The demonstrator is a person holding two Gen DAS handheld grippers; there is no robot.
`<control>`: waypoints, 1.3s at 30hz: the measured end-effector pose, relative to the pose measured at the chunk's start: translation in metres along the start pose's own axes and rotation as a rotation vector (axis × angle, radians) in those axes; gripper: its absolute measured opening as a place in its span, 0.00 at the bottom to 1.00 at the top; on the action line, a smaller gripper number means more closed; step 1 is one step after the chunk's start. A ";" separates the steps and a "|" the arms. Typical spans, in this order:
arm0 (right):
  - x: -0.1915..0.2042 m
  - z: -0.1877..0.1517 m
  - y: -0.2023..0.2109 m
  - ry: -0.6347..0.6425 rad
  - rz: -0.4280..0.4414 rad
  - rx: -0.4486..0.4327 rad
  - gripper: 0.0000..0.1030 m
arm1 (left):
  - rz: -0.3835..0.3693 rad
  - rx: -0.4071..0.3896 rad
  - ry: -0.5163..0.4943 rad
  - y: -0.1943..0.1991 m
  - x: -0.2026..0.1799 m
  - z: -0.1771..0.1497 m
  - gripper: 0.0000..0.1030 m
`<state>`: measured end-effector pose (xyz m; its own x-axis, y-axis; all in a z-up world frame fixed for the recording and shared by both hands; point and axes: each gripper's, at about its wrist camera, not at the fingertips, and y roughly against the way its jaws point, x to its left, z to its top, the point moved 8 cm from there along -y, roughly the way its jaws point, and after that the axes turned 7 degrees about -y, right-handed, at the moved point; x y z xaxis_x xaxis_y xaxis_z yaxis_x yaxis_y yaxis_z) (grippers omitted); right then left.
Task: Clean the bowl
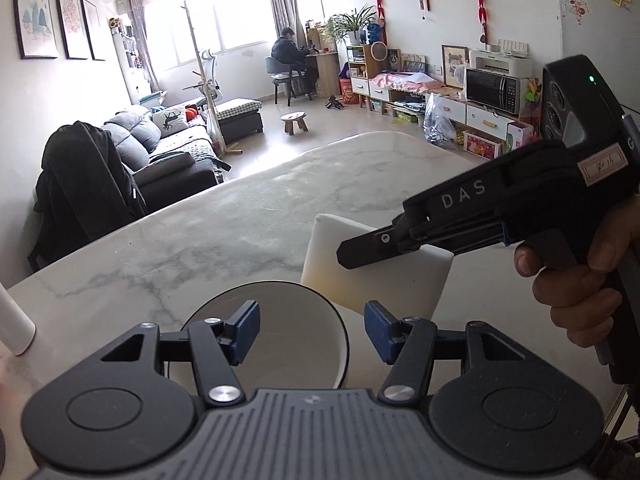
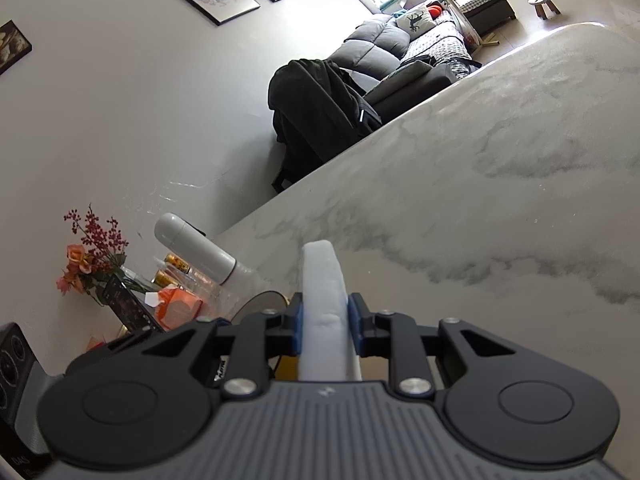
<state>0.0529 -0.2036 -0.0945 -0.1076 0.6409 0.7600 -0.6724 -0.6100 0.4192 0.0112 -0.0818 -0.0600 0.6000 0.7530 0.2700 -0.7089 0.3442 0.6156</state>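
Hovering over the marble bench (image 1: 224, 216), the left tongs (image 1: 312, 330) hung released, blue pads (image 1: 248, 330) spread apart with nothing pinched between them. And there sat the bowl (image 1: 280, 344), white inside with a dark rim, resting on the bench right below and behind those parted pads, its rim showing in the gap. Just beside it, to the right, the white sponge block (image 1: 360, 276) stood on edge, near the bowl's rim, though whether it touched could not be told. The right tongs (image 2: 325, 326) were clenched hard on that sponge, blue pads pressing both flat faces, the block poking up past the fingertips. A hand (image 1: 588, 280) gripped the right tool's black handle at the frame's edge. Over on the far left of the bench, a white bottle (image 2: 196, 248) stood upright, well apart from the action.
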 end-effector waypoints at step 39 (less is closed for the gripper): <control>0.012 -0.004 -0.011 -0.038 0.083 0.039 0.25 | -0.162 0.079 -0.034 -0.005 -0.009 -0.041 0.26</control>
<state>0.0557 -0.1870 -0.0918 -0.1329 0.5698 0.8110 -0.6335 -0.6781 0.3727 -0.0061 -0.0675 -0.0963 0.7174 0.6713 0.1864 -0.5710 0.4134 0.7093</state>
